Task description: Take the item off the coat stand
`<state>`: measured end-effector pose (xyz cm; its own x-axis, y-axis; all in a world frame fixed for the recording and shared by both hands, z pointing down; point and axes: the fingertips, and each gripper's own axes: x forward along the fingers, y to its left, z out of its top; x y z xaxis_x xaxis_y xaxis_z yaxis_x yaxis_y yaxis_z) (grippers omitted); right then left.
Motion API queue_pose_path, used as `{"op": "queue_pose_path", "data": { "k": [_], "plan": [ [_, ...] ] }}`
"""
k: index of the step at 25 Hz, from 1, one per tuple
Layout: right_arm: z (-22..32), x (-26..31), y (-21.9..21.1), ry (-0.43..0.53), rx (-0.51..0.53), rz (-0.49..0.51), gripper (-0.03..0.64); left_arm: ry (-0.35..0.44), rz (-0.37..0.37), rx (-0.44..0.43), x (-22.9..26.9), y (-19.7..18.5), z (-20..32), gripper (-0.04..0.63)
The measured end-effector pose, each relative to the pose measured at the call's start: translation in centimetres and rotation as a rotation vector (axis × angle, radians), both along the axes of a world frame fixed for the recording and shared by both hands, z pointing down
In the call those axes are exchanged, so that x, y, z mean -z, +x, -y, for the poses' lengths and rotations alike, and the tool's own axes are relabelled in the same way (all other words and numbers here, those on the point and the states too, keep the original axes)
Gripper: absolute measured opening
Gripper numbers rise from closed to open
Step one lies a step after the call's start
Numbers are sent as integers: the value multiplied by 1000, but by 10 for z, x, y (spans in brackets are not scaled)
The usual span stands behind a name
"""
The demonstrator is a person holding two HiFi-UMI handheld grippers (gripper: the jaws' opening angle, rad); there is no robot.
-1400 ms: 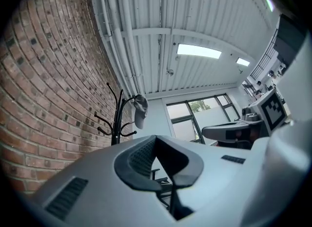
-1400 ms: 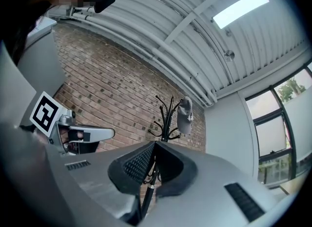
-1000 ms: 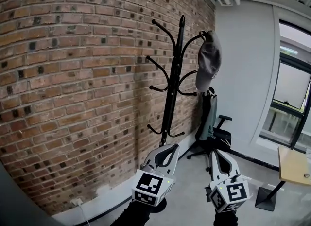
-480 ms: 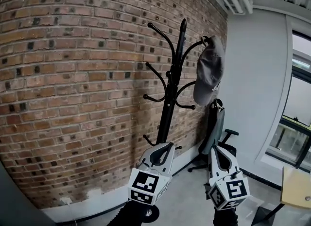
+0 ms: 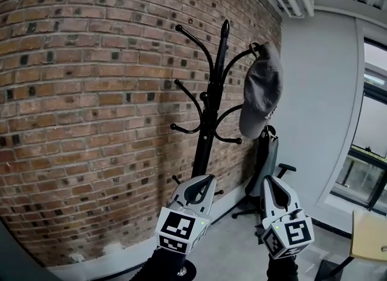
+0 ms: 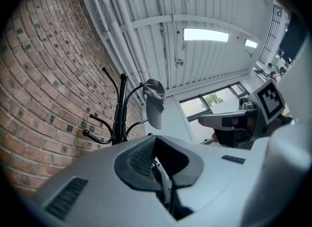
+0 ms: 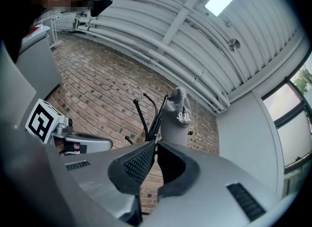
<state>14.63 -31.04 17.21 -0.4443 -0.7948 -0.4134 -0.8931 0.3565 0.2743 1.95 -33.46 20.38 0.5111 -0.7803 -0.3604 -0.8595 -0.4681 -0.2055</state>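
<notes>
Cap (image 5: pixel 261 89) on coat stand (image 5: pixel 207 122) hook, brick wall (image 5: pixel 91 92) behind, open space rightward

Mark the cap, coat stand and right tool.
cap (image 5: pixel 261 89), head view, on its crown.
coat stand (image 5: pixel 205 129), head view, on its central pole.
right tool (image 5: pixel 269 180), head view, at its closed tips.

I see a fairly bright, evenly lit room. A ceiling light panel (image 6: pixel 204 34) glows blown-out white in both gripper views, and daylight enters through the window (image 5: pixel 372 135) at right. The coat stand (image 5: pixel 208 110) throws a faint, soft shadow on the brick wall (image 5: pixel 78 92). Both gripper views bend strongly and go black at the corners, and their near foreground is soft.
</notes>
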Motion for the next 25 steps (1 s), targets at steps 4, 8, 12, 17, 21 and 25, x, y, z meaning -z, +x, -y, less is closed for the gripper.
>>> {"op": "queue_pose_path", "data": {
  "k": [4, 8, 12, 17, 21, 25],
  "plan": [
    [21, 20, -3, 28, -13, 10, 11, 12, 10, -21, 11, -1, 26, 8],
    [33, 46, -2, 77, -30, 22, 30, 34, 25, -37, 27, 1, 47, 8],
    [43, 73, 3, 130, -14, 67, 122, 76, 33, -57, 45, 7, 60, 6],
    [57, 108, 8, 161, 17, 101, 255, 97, 32, -79, 57, 14, 73, 7],
    [67, 140, 12, 183, 31, 105, 267, 100, 26, -91, 60, 17, 83, 8],
    [79, 162, 15, 193, 38, 127, 267, 104, 22, -91, 70, 18, 95, 7]
  ]
}}
